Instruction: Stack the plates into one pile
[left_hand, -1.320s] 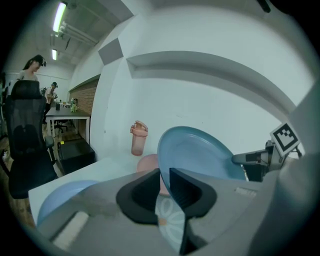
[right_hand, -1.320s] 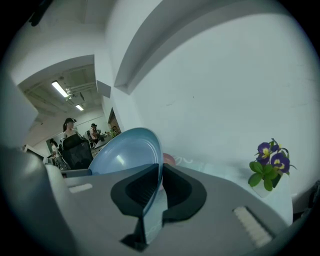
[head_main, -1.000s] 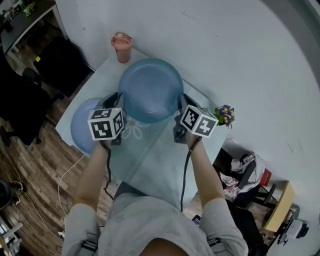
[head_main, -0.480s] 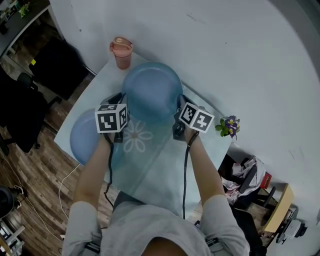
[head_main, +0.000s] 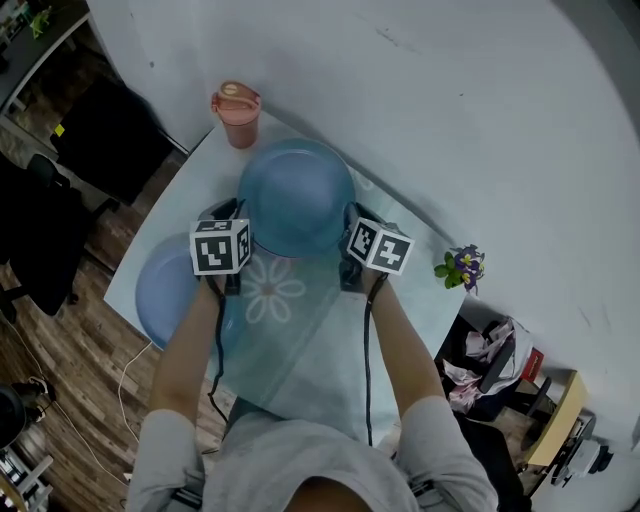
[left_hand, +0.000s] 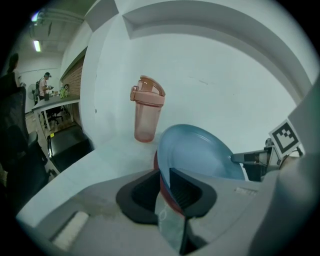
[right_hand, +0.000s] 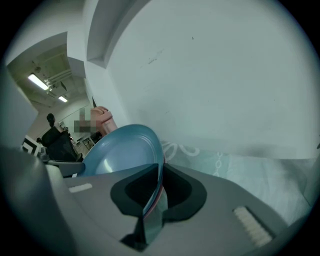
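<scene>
A blue plate with a red plate's rim under it is held level between both grippers, over the far part of the table. My left gripper is shut on its left rim, which passes between the pads. My right gripper has the right rim between its jaws; the jaws are opening and the pads still touch the rim. A second blue plate lies on the table's left side, behind the left arm. From the left gripper view the held plate tilts up toward the right gripper.
A pink lidded cup stands at the table's far corner, just beyond the held plate. A small pot of purple flowers sits at the right edge. A pale mat with a flower pattern covers the table. The white wall is close behind.
The held plate and both grippers have sunk a little toward the table and come slightly nearer. The plate on the left has not moved.
</scene>
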